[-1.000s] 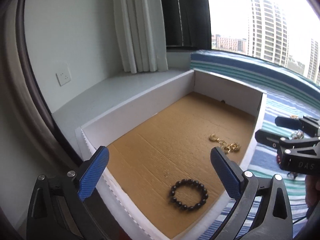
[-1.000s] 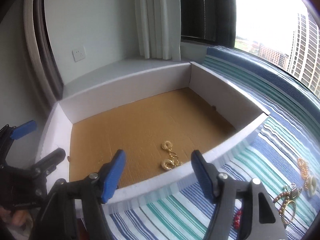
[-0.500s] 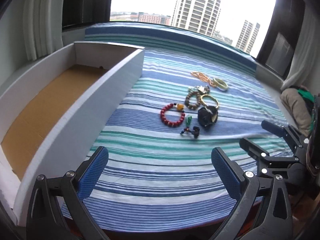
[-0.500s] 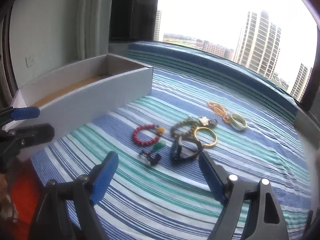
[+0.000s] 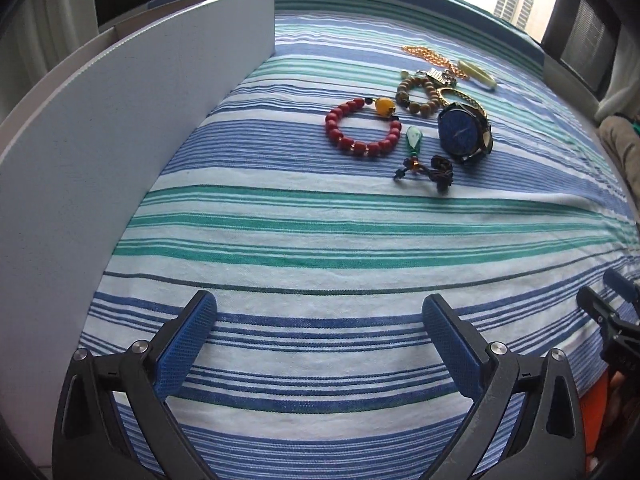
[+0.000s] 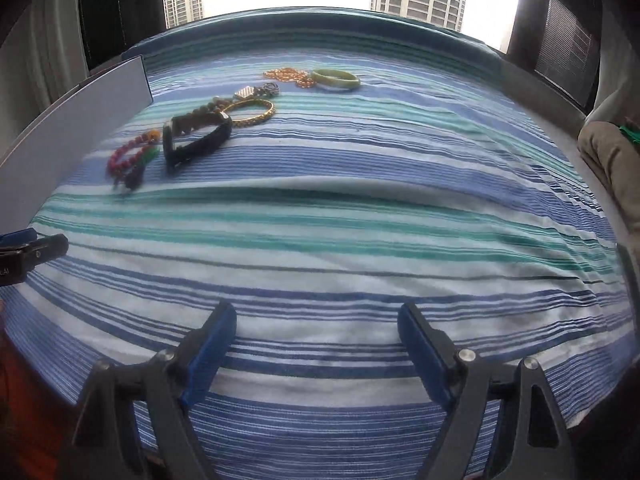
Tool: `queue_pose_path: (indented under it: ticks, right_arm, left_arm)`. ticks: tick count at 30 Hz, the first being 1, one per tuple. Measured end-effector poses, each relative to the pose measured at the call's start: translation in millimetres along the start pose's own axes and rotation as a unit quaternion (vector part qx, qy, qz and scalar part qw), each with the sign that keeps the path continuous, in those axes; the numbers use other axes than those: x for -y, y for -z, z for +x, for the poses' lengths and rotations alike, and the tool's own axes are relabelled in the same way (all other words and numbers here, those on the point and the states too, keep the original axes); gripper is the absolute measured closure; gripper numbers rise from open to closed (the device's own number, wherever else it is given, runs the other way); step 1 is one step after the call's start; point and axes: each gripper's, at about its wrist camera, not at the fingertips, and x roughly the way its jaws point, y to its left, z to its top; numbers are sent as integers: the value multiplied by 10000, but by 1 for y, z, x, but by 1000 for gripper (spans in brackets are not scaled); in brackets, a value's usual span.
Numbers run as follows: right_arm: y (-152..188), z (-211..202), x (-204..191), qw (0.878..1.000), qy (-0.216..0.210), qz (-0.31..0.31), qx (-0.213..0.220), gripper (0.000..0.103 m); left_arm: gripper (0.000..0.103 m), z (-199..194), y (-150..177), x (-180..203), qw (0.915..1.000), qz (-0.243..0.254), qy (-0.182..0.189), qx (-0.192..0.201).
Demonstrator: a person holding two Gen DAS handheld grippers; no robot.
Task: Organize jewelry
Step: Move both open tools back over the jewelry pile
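Note:
Jewelry lies in a cluster on the striped cloth (image 5: 320,240): a red bead bracelet (image 5: 362,128), a dark blue-faced watch (image 5: 464,132), a green pendant on a dark cord (image 5: 414,140), a brown bead bracelet (image 5: 418,96), a gold bangle (image 6: 250,112), an orange chain (image 6: 288,76) and a green bangle (image 6: 336,79). The watch (image 6: 196,140) also shows in the right wrist view. My left gripper (image 5: 320,344) is open and empty, low over the cloth, well short of the cluster. My right gripper (image 6: 316,344) is open and empty too.
The white box wall (image 5: 120,120) stands along the left side of the cloth; its inside is hidden. A beige cushion (image 6: 612,160) lies at the far right. The right gripper's fingers (image 5: 608,304) show at the left view's right edge.
Both grippers have swung from over the box to face the jewelry on the cloth, and have dropped lower and closer to the cloth. Both stay open and empty.

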Motion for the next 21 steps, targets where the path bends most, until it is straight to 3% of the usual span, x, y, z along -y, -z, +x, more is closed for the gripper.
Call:
queue_pose_path:
  ticks: [21]
  right_arm:
    - [8, 3, 1, 9997, 7, 197, 110, 14]
  left_arm:
    - [0, -3, 7, 1, 9996, 32, -212, -156]
